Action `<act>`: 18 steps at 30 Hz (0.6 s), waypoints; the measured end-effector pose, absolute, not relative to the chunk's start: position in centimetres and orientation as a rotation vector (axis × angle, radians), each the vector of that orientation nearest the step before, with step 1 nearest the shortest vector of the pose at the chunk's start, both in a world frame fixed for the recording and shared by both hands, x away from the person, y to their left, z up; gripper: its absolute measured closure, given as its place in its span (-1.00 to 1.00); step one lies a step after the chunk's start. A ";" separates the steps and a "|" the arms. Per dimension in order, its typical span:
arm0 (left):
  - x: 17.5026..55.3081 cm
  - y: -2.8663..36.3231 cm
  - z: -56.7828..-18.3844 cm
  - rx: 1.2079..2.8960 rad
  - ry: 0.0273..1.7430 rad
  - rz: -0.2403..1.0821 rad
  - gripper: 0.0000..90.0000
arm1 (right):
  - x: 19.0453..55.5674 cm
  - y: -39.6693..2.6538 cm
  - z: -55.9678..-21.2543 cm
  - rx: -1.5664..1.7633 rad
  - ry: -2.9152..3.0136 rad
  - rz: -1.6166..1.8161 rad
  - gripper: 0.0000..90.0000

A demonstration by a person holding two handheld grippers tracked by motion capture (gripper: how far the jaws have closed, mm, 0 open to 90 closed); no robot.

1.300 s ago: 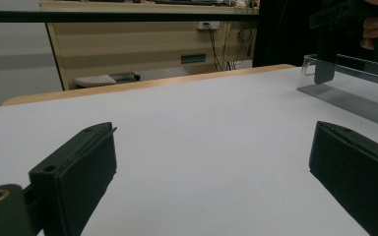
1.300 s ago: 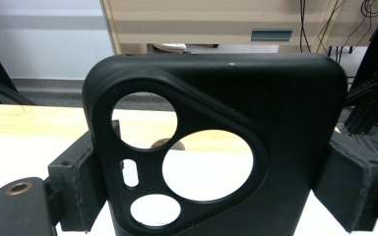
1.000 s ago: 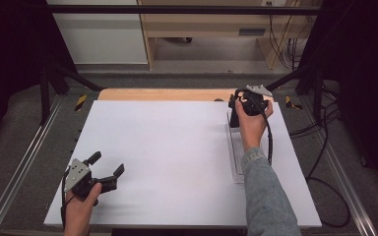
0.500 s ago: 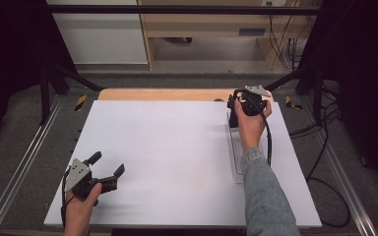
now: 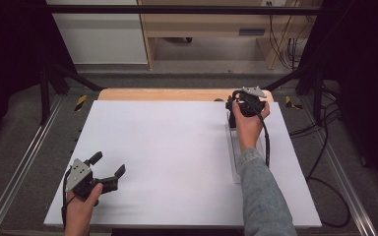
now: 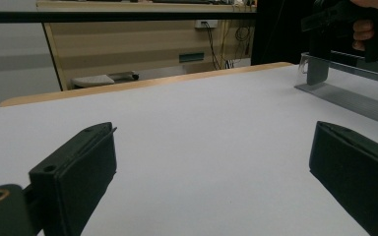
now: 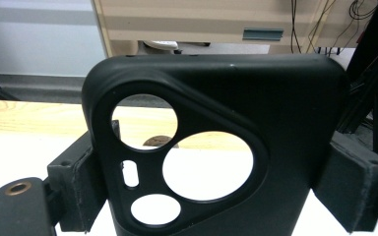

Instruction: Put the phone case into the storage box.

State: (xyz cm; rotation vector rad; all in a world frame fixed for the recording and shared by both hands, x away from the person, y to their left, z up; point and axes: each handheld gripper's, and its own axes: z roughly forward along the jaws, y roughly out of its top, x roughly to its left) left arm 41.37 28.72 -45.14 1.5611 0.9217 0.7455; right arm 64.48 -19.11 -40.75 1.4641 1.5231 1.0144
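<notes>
My right gripper [image 7: 216, 174] is shut on a black phone case [image 7: 295, 123] with round camera cut-outs; its pads press on the case's two long sides. In the high view that gripper [image 5: 242, 109] is at the far right of the white table [image 5: 177, 147], above the far end of a clear slotted rack [image 5: 236, 160]. My left gripper [image 5: 110, 163] rests near the table's front left corner, jaws wide open with nothing between them. The left gripper view [image 6: 211, 162] looks across bare table toward the rack [image 6: 344, 96] and the other gripper [image 6: 344, 19].
A strip of wooden tabletop [image 5: 167, 94] shows beyond the white sheet. Metal rails [image 5: 19, 167] run along both sides of the table. Cables [image 5: 325, 147] lie on the floor at the right, and a wooden bench [image 5: 211, 29] stands at the back.
</notes>
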 end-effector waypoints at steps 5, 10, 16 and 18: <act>41.4 28.7 -45.1 1.562 0.921 0.745 -0.91 | 64.6 -19.0 -40.9 1.460 1.520 0.988 -0.71; 41.4 28.7 -45.2 1.563 0.920 0.744 -0.91 | 64.7 -18.7 -41.1 1.457 1.524 0.967 -0.71; 41.4 28.7 -45.2 1.564 0.920 0.745 -0.91 | 64.8 -18.5 -41.2 1.459 1.524 0.961 -0.72; 41.4 28.7 -45.2 1.564 0.919 0.745 -0.91 | 64.8 -18.5 -41.1 1.457 1.523 0.962 -0.73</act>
